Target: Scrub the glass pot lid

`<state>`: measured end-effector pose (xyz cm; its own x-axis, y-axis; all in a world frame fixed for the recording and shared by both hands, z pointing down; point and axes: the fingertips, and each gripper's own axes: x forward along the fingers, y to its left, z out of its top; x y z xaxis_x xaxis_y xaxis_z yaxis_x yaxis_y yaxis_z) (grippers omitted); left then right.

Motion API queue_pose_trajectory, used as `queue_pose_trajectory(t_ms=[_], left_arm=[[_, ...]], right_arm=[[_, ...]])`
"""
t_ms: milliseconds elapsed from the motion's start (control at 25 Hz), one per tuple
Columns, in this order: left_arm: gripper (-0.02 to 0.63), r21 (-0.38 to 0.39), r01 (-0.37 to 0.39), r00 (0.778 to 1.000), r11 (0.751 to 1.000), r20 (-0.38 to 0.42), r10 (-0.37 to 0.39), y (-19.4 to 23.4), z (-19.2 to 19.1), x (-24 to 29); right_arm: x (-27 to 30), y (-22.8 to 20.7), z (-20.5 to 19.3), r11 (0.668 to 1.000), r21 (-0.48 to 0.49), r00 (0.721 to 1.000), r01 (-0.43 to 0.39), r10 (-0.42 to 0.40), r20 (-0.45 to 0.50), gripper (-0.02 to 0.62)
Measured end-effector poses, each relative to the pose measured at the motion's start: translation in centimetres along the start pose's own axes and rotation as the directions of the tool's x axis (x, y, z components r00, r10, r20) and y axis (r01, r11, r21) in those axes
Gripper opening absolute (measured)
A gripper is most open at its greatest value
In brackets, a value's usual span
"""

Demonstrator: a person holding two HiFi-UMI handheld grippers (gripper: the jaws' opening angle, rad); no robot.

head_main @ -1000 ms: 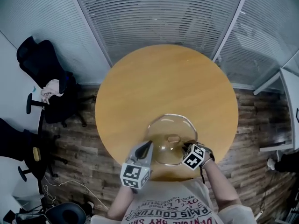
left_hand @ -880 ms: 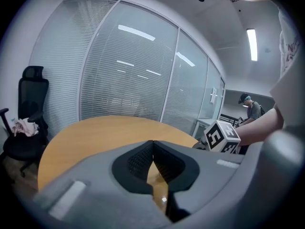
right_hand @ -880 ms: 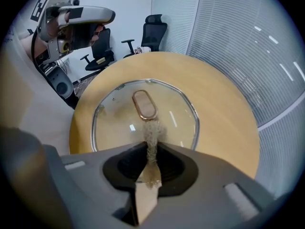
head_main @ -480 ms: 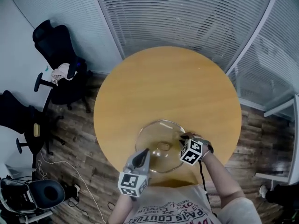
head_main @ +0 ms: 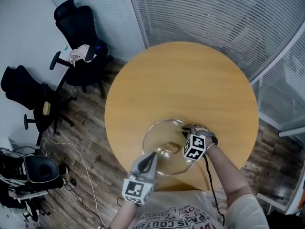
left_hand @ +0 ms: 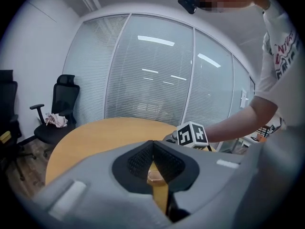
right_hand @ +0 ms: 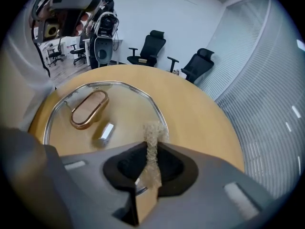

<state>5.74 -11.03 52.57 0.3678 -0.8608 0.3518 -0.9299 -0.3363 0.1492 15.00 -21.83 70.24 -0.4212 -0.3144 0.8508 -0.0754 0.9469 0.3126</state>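
The glass pot lid [head_main: 164, 136] lies flat on the round wooden table [head_main: 190, 80], with its copper-coloured handle [head_main: 169, 148] facing up. My left gripper [head_main: 152, 156] sits at the lid's near left edge. Its jaws are closed together there, seemingly on the rim, and the handle [left_hand: 156, 176] shows in the gap behind the tips. My right gripper [head_main: 185, 130] is shut on a beige mesh scrubber [right_hand: 153, 136]. The scrubber's free end touches the right rim of the lid [right_hand: 102, 113], beside the handle [right_hand: 89, 109].
Black office chairs [head_main: 81, 23] stand left of the table on the wood floor, one with a cloth on its seat. A dark machine with cables [head_main: 33, 171] sits at the lower left. Glass walls with blinds [head_main: 214, 13] run behind the table.
The head view has swung, so the table and chairs sit differently in frame. The right gripper has slid along the lid's right rim toward the far side. The left gripper stays at the near edge.
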Motion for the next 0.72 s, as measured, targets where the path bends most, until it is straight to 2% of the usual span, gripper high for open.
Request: queue_pose_trajectory(t_ms=[200, 360, 720], left_arm=[[0.008, -0.015, -0.028, 0.999, 1.000, -0.024, 0.027, 0.8, -0.8, -0.9], [0.008, -0.020, -0.022, 0.999, 1.000, -0.031, 0.021, 1.7, -0.6, -1.1], [0.006, -0.031, 0.001, 1.000, 1.000, -0.018, -0.001, 1.3, 0.0, -0.9]], right_arm=[[1.8, 0.7, 0.1, 0.996, -0.091, 1.000, -0.013, 0.011, -0.027, 0.060], [1.8, 0.6, 0.3, 0.992, -0.122, 0.999, 0.020, -0.025, -0.038, 0.060], [0.1, 2.2, -2.0, 0.995, -0.099, 0.997, 0.015, -0.022, -0.074, 0.060]])
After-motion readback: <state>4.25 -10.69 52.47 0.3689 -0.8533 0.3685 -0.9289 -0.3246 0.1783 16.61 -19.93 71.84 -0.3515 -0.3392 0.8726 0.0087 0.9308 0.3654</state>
